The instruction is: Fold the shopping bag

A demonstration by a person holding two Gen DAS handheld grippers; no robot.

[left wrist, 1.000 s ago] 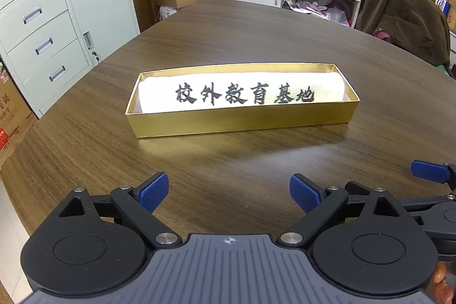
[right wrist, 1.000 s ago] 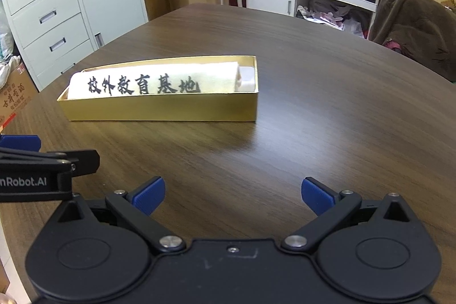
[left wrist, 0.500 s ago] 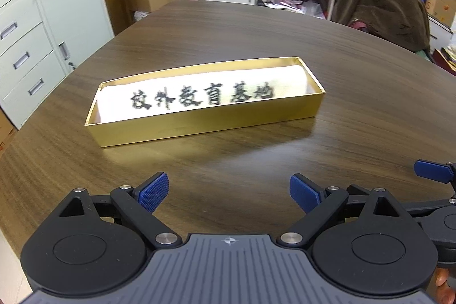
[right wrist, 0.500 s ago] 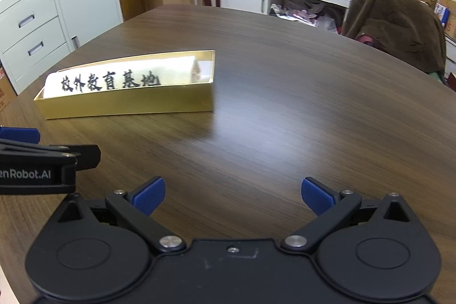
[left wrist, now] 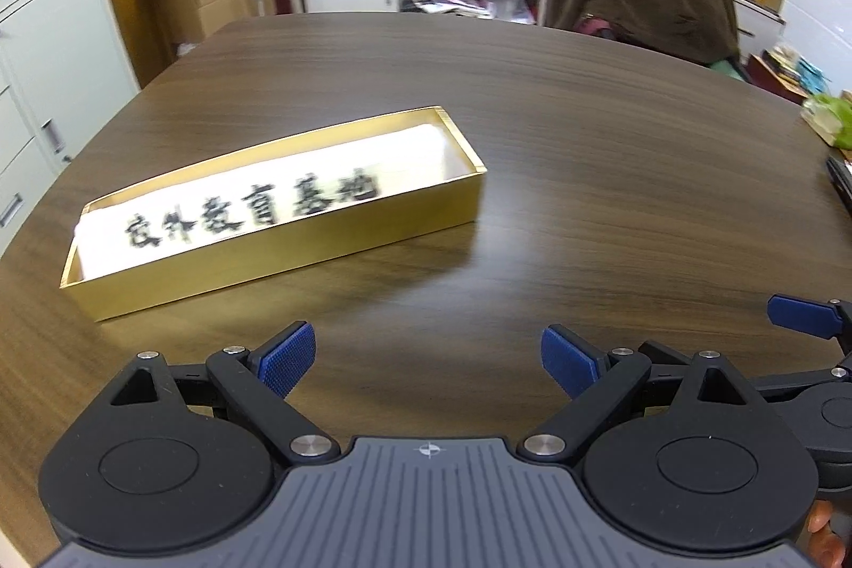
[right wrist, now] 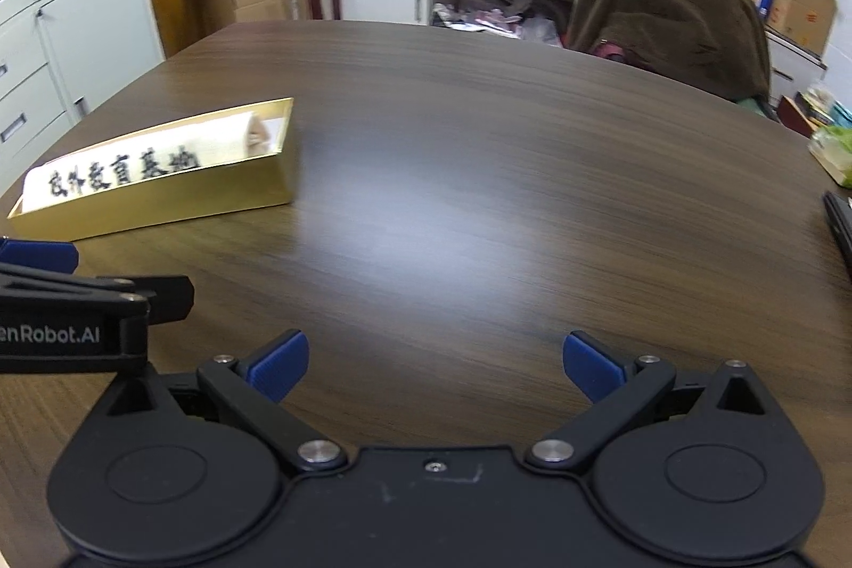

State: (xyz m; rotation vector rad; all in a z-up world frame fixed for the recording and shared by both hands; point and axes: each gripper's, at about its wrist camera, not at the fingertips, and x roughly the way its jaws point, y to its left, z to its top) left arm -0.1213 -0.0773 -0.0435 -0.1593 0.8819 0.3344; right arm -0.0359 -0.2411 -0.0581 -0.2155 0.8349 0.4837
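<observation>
Swinging to the right across the last second, both wrist cameras had slid the shallow gold cardboard box from the centre of their views toward the left, so the grippers appeared to be turning away from it, not reaching in. That suggested the folding was already done: the cream fabric shopping bag with black brush-lettered characters lay rolled into a long soft bundle inside the box, filling it almost end to end, and nothing was touching it. The left gripper hung low over the dark wood-grain round table with its ribbed blue pads spread wide and nothing between them; the right gripper was likewise released and empty, just beside its partner and near the table's close edge. The box had thin, stiff, glossy walls with crisp corners that threw a faint golden reflection on the polished tabletop, while the bag looked limp and matte, its right end showing a rolled coil in the right wrist view, though motion blur made that end hard to read with confidence. A brown fleecy throw draped over a chair stood beyond the far side of the table
</observation>
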